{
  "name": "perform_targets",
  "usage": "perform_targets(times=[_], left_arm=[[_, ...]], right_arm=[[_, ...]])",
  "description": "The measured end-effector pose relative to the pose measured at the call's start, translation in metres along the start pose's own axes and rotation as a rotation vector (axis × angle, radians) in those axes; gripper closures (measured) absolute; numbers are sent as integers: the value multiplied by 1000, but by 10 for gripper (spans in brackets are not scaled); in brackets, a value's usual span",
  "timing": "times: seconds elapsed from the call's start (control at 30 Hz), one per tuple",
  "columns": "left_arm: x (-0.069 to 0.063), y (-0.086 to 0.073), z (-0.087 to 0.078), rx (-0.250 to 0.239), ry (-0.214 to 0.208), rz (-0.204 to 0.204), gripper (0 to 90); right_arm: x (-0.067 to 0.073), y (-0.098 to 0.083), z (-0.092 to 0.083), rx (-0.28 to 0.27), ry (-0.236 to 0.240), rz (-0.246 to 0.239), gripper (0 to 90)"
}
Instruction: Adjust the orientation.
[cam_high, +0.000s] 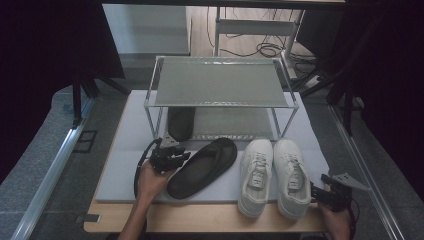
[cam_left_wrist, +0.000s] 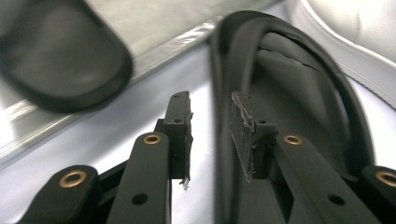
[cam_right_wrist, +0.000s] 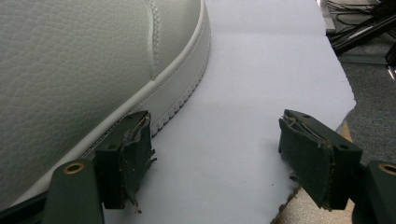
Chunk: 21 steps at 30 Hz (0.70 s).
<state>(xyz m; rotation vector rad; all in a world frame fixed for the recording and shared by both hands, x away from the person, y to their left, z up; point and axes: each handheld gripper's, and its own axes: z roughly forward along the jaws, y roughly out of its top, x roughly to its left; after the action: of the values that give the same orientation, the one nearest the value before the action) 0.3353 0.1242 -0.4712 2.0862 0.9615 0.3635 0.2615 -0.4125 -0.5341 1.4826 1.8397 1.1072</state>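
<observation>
**High view: left jaws part-open at the black slipper's edge**

High view showed my left gripper (cam_high: 172, 156) nearest the black slipper (cam_high: 204, 167), which lay flat on the pale mat (cam_high: 125, 145). Its long axis ran diagonally, the end nearer me pointing down-left and the far end up-right toward the rack (cam_high: 220, 100). My left hand (cam_high: 150, 181) came up from the bottom edge, forearm angled slightly right, the gripper aimed across at the slipper's left edge. Left gripper view gave me narrow, part-open jaws; the slipper's rim stood in the gap between the pads, and I could not tell whether either pad touched it.

My right gripper (cam_high: 325, 192) sat low at the right, beside the outer white sneaker (cam_high: 291, 177). Right gripper view had its jaws spread wide over bare mat, gripping nothing, one pad (cam_right_wrist: 126, 158) just beside the sneaker's sole. The other sneaker (cam_high: 256, 175) lay between that shoe and the slipper.

Farther off, a second black slipper (cam_high: 181, 122) lay on the rack's lower shelf.
</observation>
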Motion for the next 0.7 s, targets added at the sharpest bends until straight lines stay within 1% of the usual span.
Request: perform_targets(times=[0.17, 0.27, 0.3, 0.33, 0.37, 0.43, 0.53, 0.6, 0.7], left_arm=[[-3, 0, 8, 20, -16, 13, 662], [-3, -1, 11, 29, -23, 9, 652], [-2, -2, 16, 38, -34, 4, 649], [-2, -2, 16, 38, -34, 4, 648], [-1, -3, 20, 48, -43, 1, 647], [-1, -3, 24, 55, -44, 2, 647], [-1, -3, 32, 65, -60, -24, 654], [0, -3, 34, 66, -67, -29, 666], [2, -2, 38, 66, -92, -60, 687]], right_arm=[[0, 0, 0, 0, 0, 0, 259], [0, 0, 0, 0, 0, 0, 259], [0, 0, 0, 0, 0, 0, 259], [0, 0, 0, 0, 0, 0, 259], [0, 0, 0, 0, 0, 0, 259], [0, 0, 0, 0, 0, 0, 259], [0, 0, 0, 0, 0, 0, 259], [0, 0, 0, 0, 0, 0, 259], [0, 0, 0, 0, 0, 0, 259]])
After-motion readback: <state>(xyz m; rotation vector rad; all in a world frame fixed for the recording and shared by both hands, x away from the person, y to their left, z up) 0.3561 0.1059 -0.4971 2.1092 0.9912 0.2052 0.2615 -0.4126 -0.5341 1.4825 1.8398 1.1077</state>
